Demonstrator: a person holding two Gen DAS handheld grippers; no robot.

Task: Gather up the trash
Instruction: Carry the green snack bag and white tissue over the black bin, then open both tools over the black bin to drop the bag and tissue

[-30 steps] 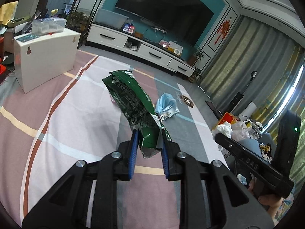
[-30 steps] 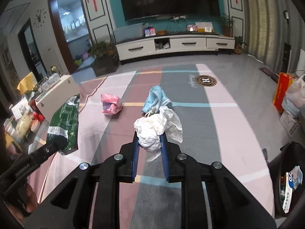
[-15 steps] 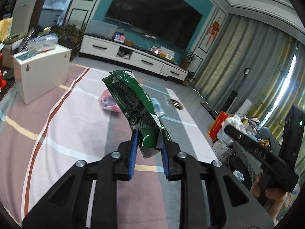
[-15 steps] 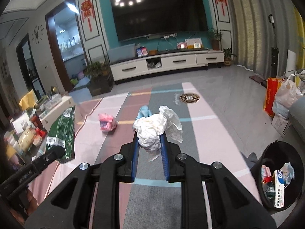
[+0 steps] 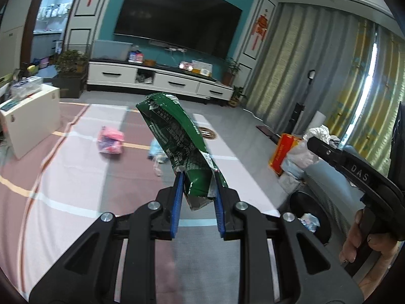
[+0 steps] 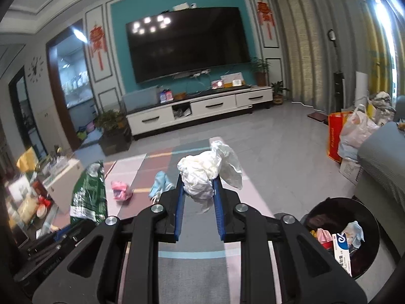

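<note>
Your left gripper [image 5: 197, 177] has its fingers closed on the lower end of a green snack bag [image 5: 177, 141], which stands up and leans away from you — pinched low so the long crinkled body hangs clear of the camera. Your right gripper [image 6: 197, 185] is clamped just as tightly on a crumpled white plastic bag [image 6: 205, 172], gripped through the thick of the wad so that no loose flap can slip out. Both loads ride above the rug [image 6: 192, 266], and the black trash bin [image 6: 367, 210], already holding scraps and a small box, sits low to your right beside the grey sofa [image 6: 379, 162] — likely where both pieces go. Farther out on the rug lie a blue cloth scrap [image 6: 160, 182] and a pink wrapper [image 5: 111, 143], not yet collected.
</note>
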